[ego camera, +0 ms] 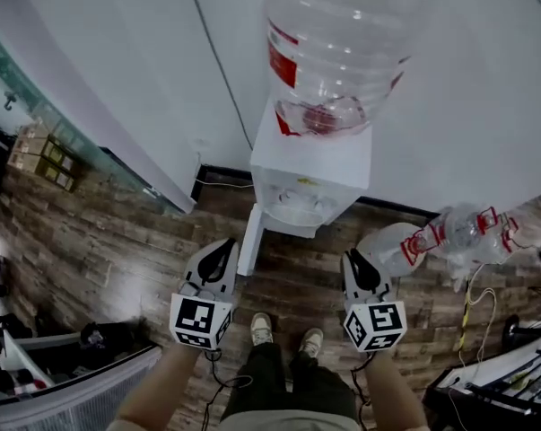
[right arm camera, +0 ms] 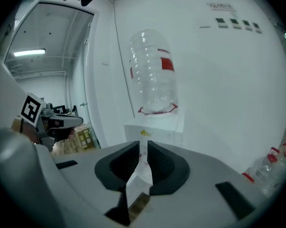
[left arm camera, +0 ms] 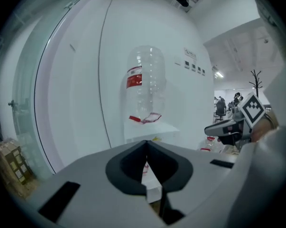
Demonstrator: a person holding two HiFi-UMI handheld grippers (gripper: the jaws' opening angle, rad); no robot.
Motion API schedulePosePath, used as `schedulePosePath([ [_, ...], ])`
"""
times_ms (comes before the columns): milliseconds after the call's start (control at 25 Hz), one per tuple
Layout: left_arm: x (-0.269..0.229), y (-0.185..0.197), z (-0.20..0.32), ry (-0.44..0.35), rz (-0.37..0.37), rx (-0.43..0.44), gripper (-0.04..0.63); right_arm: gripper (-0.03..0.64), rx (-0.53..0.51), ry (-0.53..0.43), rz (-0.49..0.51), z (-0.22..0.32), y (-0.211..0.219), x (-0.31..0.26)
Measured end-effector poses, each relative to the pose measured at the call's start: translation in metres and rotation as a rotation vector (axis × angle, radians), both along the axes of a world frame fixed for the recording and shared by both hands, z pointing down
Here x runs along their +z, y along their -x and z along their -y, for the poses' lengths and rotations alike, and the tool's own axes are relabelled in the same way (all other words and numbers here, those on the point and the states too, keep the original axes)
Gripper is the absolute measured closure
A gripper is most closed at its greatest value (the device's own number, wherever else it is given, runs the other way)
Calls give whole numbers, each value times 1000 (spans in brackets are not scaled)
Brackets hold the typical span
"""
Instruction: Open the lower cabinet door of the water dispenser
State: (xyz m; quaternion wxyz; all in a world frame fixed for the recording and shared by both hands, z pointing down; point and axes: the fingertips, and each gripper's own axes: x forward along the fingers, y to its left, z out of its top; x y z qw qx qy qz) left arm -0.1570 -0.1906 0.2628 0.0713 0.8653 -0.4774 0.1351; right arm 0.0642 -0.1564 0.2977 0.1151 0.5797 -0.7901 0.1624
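Observation:
The white water dispenser [ego camera: 317,171] stands against the wall with a clear, empty bottle [ego camera: 342,43] upside down on top. Its lower cabinet door [ego camera: 249,239] stands swung out to the left, edge-on to me. Both grippers are raised in front of the dispenser and touch nothing. My left gripper [ego camera: 223,245] is just left of the door's edge, jaws closed together and empty [left arm camera: 146,144]. My right gripper [ego camera: 353,259] hangs to the right of the cabinet, with a narrow gap between its jaws and nothing in it [right arm camera: 143,144]. Both gripper views face the dispenser [left arm camera: 147,132] [right arm camera: 154,127].
Several empty bottles [ego camera: 449,236] lie on the wooden floor to the right. Cardboard boxes [ego camera: 41,155] sit by the glass wall at the left. A table with tools [ego camera: 512,375] is at the bottom right, a bin [ego camera: 73,393] at the bottom left. The person's shoes [ego camera: 283,330] are below the grippers.

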Motion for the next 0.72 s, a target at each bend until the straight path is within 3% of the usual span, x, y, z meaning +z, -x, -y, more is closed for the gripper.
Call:
schedulePosePath([
  [320,-107,-19,-20,-131,4,19,591,576,62,-159,8,-26,-41,-126],
  [520,-172,-33,-43,-231,-1,56,591,605,34,-241,10,-48,-40,-196],
  [720,-215,-35,-65,-267,-12,64,591,610,-10,-314,5,-74,-29,-249],
])
